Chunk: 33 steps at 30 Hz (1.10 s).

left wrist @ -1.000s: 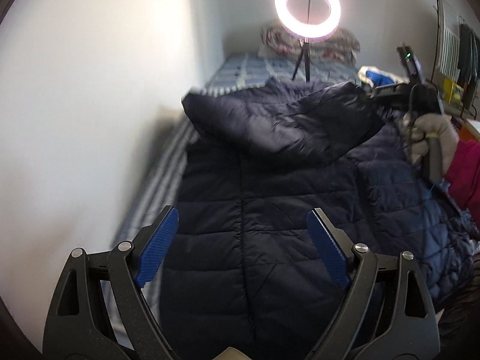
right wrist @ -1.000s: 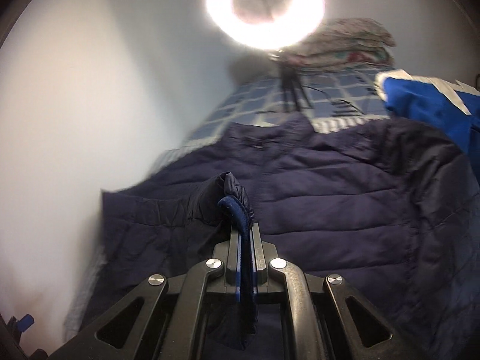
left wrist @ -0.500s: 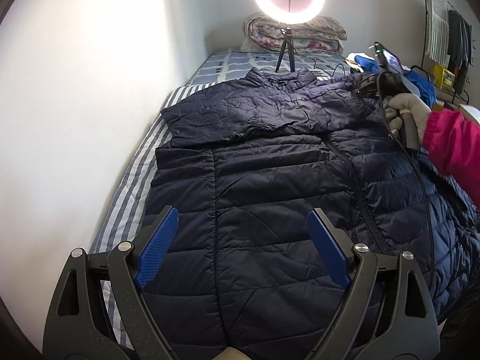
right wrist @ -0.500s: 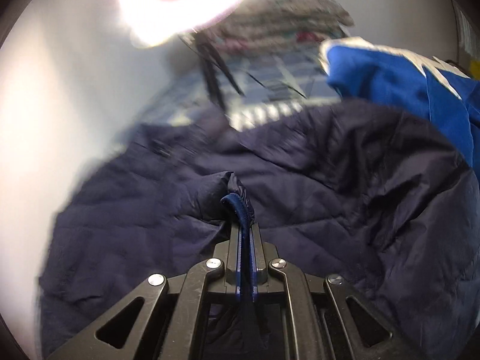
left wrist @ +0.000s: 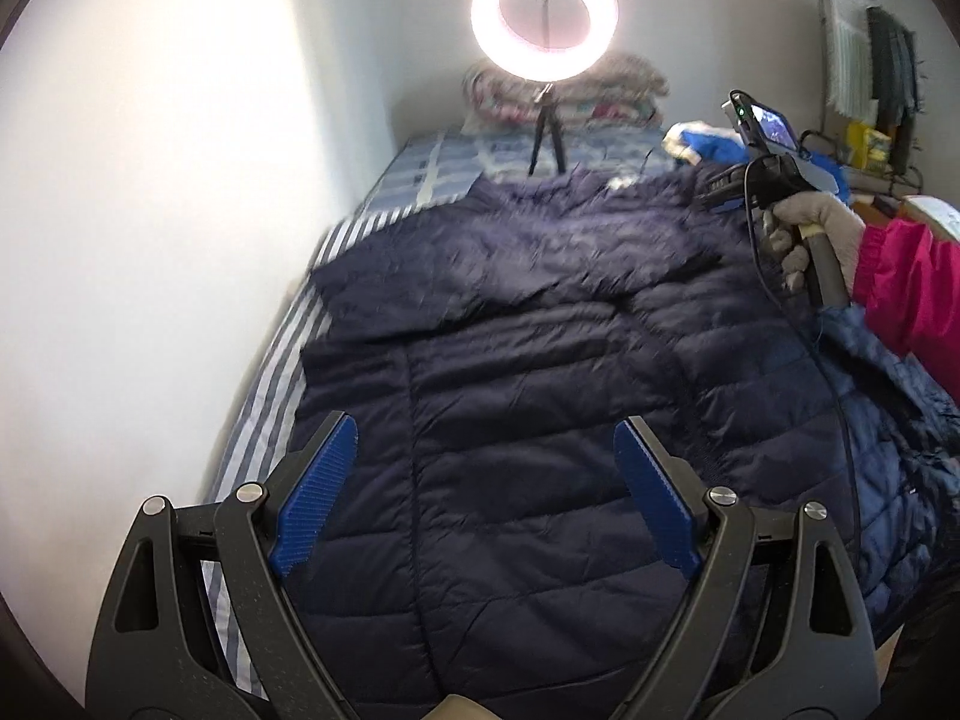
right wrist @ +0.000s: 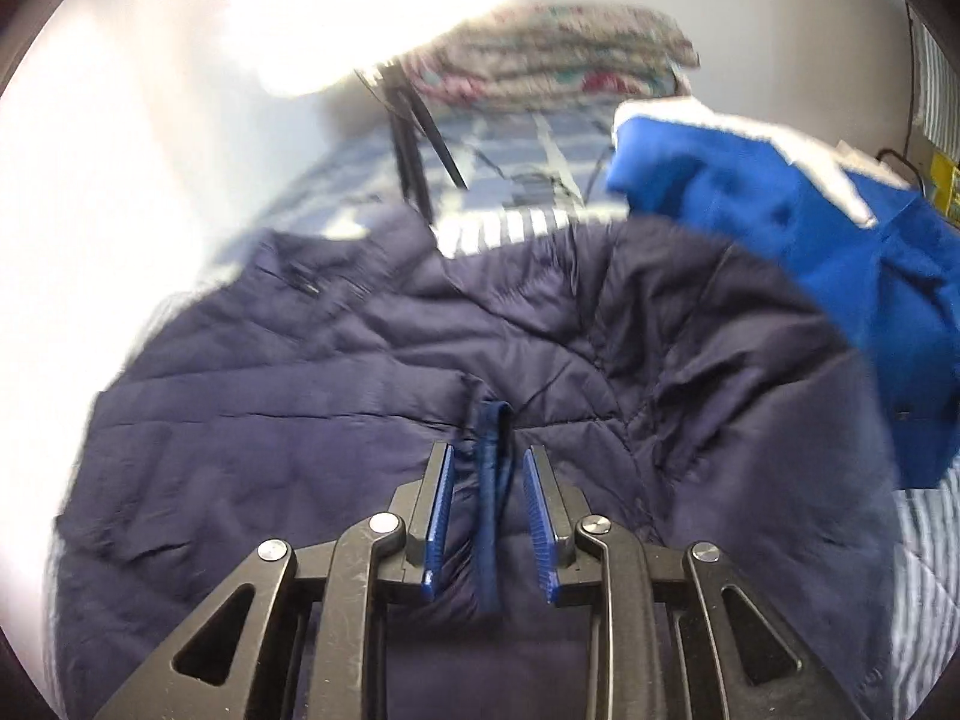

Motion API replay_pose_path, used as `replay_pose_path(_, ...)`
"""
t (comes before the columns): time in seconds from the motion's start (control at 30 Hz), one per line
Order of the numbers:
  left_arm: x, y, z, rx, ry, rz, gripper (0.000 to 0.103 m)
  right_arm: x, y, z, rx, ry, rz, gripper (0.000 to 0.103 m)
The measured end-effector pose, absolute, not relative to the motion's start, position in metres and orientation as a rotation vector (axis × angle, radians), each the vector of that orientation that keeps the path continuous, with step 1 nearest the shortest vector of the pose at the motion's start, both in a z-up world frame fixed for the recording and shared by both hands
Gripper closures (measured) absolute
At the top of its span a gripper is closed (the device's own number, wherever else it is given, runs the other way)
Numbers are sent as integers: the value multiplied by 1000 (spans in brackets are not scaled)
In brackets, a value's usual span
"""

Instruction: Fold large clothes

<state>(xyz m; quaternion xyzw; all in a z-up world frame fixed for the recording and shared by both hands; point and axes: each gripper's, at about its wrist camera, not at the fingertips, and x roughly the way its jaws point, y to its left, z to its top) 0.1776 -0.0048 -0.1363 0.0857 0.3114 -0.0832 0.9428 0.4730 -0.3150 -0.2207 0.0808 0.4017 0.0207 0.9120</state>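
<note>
A large navy quilted jacket [left wrist: 510, 396] lies spread on the bed, one sleeve folded across its upper part. My left gripper [left wrist: 486, 468] hovers open over the jacket's lower half, nothing between its blue pads. My right gripper [right wrist: 487, 462] is over the folded sleeve near the collar, and its jaws are opening. The sleeve's blue cuff edge [right wrist: 491, 480] stands between the pads, which no longer press on it. In the left wrist view the right gripper [left wrist: 717, 198] shows at the far right, held by a gloved hand [left wrist: 816, 234] with a pink sleeve.
A lit ring light on a tripod [left wrist: 545, 18] stands on the bed past the collar, in front of a folded floral quilt [right wrist: 558, 54]. A bright blue garment [right wrist: 798, 240] lies to the right. A white wall [left wrist: 150, 210] runs along the left of the striped bed [left wrist: 264, 402].
My right gripper carried the sleeve across the jacket and has parted its jaws, letting the cuff go. The left gripper drifted a little, staying open.
</note>
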Motion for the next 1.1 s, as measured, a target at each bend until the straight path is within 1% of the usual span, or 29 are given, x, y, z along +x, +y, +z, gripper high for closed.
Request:
replay_pose_path(0.23, 160, -28, -93, 161, 542, -257, 13, 372, -328, -139, 134, 704, 129, 78)
replay_pose_path(0.3, 156, -36, -83, 152, 542, -283, 13, 336, -335, -118, 122, 673, 128, 73)
replay_pose_path(0.47, 141, -62, -65, 145, 523, -362, 13, 244, -359, -85, 117, 651, 89, 73)
replay_pose_path(0.57, 130, -86, -58, 154, 511, -424, 13, 189, -378, -76, 108, 635, 39, 70)
replay_pose_path(0.63, 123, -106, -58, 161, 513, -474, 13, 158, -393, -75, 126, 631, 6, 65)
replay_pose_path(0.7, 116, -128, -62, 169, 522, -530, 14, 128, -412, -76, 152, 629, -34, 64)
replay_pose_path(0.73, 113, -141, -65, 174, 533, -562, 15, 109, -422, -77, 164, 634, -65, 64)
replay_pose_path(0.8, 106, -168, -71, 178, 561, -631, 22, 81, -438, -80, 178, 642, -111, 64)
replay_pose_path(0.87, 100, -201, -80, 191, 594, -714, 27, 54, -453, -82, 190, 649, -154, 64)
replay_pose_path(0.93, 93, -233, -89, 202, 623, -786, 27, 26, -470, -83, 200, 652, -201, 64)
replay_pose_path(1.0, 88, -265, -100, 211, 663, -858, 31, 3, -484, -83, 209, 648, -251, 64)
replay_pose_path(1.1, 77, -320, -122, 246, 730, -965, 31, -24, -505, -84, 252, 637, -305, 64)
